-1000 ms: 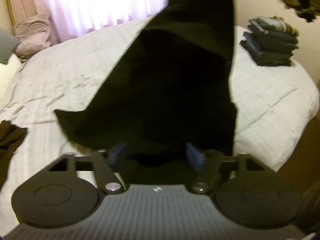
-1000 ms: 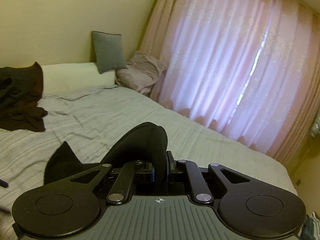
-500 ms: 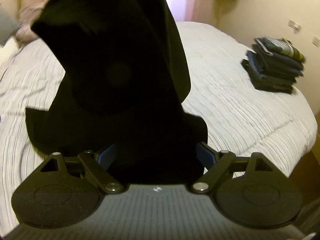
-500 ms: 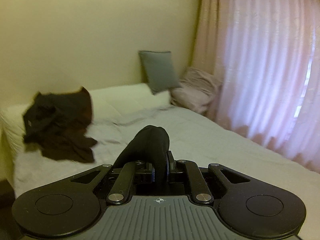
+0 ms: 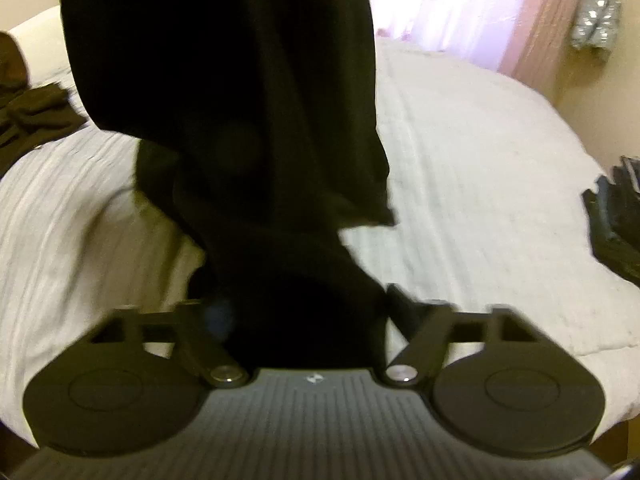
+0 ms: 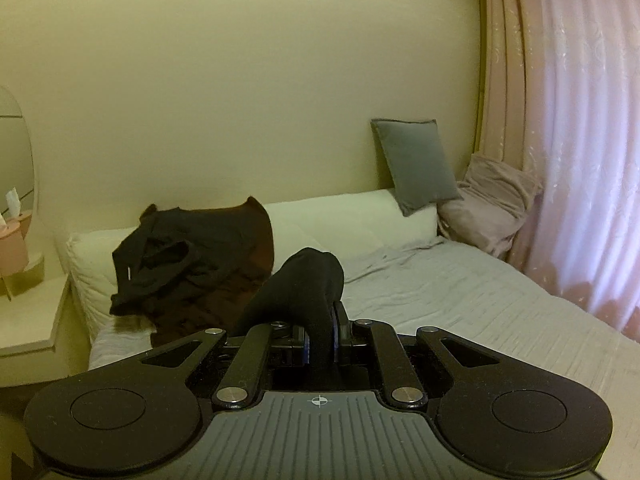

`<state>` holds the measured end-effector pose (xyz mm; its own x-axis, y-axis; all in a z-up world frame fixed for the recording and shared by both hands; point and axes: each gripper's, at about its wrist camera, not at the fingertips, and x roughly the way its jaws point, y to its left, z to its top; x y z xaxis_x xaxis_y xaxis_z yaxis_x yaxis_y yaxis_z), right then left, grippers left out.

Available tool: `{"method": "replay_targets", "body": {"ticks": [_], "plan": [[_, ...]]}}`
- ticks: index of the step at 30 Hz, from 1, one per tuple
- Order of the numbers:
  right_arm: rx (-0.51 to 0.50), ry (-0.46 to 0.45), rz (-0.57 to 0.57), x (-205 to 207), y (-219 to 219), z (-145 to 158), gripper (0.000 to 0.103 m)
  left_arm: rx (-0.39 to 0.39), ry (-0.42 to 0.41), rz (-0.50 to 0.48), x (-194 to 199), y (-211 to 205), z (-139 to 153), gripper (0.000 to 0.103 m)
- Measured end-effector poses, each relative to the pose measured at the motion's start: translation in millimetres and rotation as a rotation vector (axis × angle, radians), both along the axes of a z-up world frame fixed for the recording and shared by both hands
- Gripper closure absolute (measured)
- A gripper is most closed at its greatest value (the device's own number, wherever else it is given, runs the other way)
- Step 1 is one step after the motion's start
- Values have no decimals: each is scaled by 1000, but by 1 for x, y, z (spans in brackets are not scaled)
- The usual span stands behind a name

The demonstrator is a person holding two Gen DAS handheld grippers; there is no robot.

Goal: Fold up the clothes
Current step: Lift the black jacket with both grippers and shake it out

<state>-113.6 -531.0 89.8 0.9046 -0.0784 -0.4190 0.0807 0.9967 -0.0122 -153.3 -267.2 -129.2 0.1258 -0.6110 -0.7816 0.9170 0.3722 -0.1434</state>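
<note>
A black garment (image 5: 240, 120) hangs in front of my left gripper (image 5: 306, 312) and drapes down over the white bed (image 5: 480, 160). Its lower folds fill the gap between the left jaws, which are closing but still stand wide apart; blur hides whether the pads touch the cloth. In the right wrist view my right gripper (image 6: 320, 344) is shut on a raised fold of the same black garment (image 6: 308, 280), held above the bed (image 6: 460, 292) and facing the headboard end.
A loose pile of dark brown and black clothes (image 6: 192, 264) lies on the white pillow. A grey cushion (image 6: 416, 164) and a pink blanket (image 6: 492, 208) sit by the curtain (image 6: 580, 120). A folded stack (image 5: 616, 216) rests at the bed's right edge. A nightstand (image 6: 32, 320) stands left.
The left view has rolled and dropped, the garment now hanging higher and nearer, and its jaws have narrowed slightly. The right gripper swung from the window to the headboard, still clamping the cloth.
</note>
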Motion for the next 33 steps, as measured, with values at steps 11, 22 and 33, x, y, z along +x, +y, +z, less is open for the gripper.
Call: {"method": "replay_targets", "body": {"ticks": [11,22,33], "plan": [[-16,-83,-393,-125,-56,5,94,-133,-400,-171,93,46,99,95],[-151,-374,-813,-296,104,66,94,-514,-683,-485,93,63,270,95],[-413,-541,-978,-380,147,157,94,-718,-741,-641,28,27,380,94]]}}
